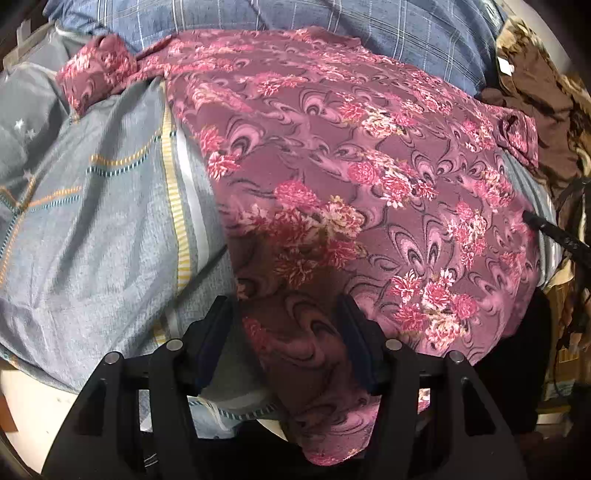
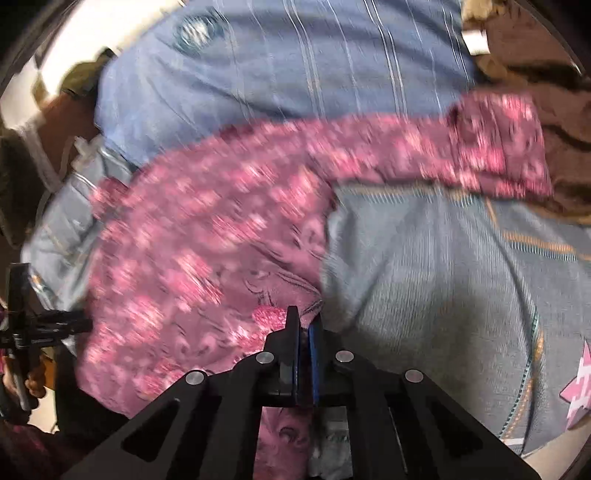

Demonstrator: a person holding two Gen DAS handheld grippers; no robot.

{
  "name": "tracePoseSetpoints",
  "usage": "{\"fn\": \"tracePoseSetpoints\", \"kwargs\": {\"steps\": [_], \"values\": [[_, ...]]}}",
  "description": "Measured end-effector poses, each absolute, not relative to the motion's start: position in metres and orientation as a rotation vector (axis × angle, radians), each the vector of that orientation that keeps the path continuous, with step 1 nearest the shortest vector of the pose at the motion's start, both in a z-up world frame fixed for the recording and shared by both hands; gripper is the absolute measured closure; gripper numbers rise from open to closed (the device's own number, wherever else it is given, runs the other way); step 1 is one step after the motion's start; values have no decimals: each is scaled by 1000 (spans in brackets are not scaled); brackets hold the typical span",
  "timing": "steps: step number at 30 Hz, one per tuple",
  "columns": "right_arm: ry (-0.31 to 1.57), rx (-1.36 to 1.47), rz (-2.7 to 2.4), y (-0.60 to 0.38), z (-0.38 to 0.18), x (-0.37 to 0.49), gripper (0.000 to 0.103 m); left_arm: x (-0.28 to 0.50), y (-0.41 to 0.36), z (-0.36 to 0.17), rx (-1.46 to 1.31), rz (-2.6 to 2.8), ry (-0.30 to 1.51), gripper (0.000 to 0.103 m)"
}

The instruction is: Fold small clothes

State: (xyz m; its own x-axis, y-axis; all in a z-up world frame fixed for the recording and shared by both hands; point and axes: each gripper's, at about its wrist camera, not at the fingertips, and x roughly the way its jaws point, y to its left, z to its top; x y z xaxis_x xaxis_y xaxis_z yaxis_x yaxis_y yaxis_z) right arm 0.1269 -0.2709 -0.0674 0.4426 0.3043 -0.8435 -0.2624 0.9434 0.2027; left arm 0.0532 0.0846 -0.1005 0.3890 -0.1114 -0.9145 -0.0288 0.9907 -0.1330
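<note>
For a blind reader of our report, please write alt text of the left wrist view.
A maroon flowered garment lies spread on a grey-blue bedsheet. The left tool stands open over the garment's near edge, not pressing on it. A blue checked pillow lies behind.

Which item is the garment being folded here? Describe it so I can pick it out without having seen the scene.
Start at the bed's grey-blue sheet with its yellow stripe. Spread across it, below the blue checked pillow, lies the maroon garment. Only it carries pink flower clusters and swirls; the brown cloth beside it has none.
</note>
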Motion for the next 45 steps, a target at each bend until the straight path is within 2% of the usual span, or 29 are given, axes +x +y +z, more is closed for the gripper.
{"fn": "tracePoseSetpoints", "kwargs": {"steps": [2, 4, 7, 14, 16, 20, 24, 26, 28, 29, 31, 32, 33, 39, 45], "values": [[1097, 50, 342, -274, -76, 128, 88, 53, 83, -95, -102, -63, 1174, 44], [1070, 126, 365, -287, -66, 128, 87, 53, 88, -81, -123, -90, 1148, 44], [976, 204, 335, -316, -40, 137, 85, 67, 100, -58, -177, -105, 1089, 43], [795, 274, 68, -387, -4, 196, 67, 134, 102, -51, -273, -51, 1046, 40], [766, 237, 13, -389, -1, 217, 60, 153, 95, -59, -275, -29, 1061, 40], [735, 176, -97, -385, 0, 251, 37, 167, 85, -74, -307, -50, 1110, 40], [737, 113, -193, -379, -13, 279, 21, 171, 79, -86, -287, -46, 1133, 40], [761, 93, -228, -379, -28, 293, 22, 170, 79, -84, -279, -50, 1118, 39], [774, 128, -234, -389, -38, 299, 43, 171, 80, -84, -274, -63, 1120, 39], [778, 151, -239, -393, -40, 299, 65, 172, 81, -84, -275, -68, 1119, 39], [751, 235, -213, -409, -39, 291, 71, 172, 82, -85, -283, -79, 1112, 38], [743, 245, -203, -411, -36, 286, 84, 172, 83, -85, -286, -82, 1110, 36], [741, 245, -192, -413, -33, 283, 90, 172, 83, -85, -290, -85, 1106, 35], [685, 237, -86, -403, 4, 253, 91, 171, 81, -84, -294, -95, 1097, 33], [679, 282, -13, -387, 15, 253, 91, 165, 96, -80, -393, -133, 1101, 33]]}}
